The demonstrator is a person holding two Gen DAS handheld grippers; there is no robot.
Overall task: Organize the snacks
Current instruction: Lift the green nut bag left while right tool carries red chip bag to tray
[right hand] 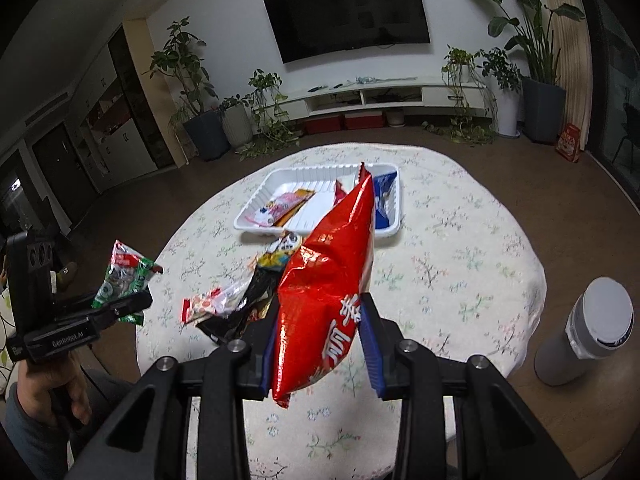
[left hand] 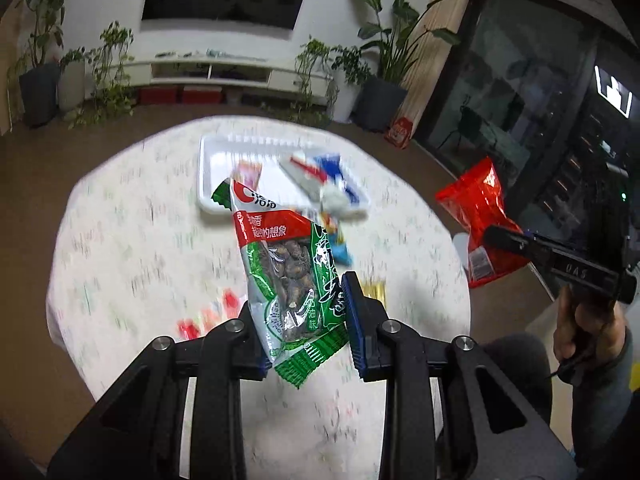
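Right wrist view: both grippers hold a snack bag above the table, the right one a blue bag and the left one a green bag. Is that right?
Not quite. The bag in the right gripper is red, not blue: the right wrist view shows the red bag clamped between its fingers. The rest holds: the left gripper holds the green bag above the table.

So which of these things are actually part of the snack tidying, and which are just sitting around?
Part of the job:
- green nut packet in the left claw
- red snack bag in the right claw
- white tray with a few packets inside
- loose snack packets on the table

Just lying about:
- grey bottle
- potted plants
- television
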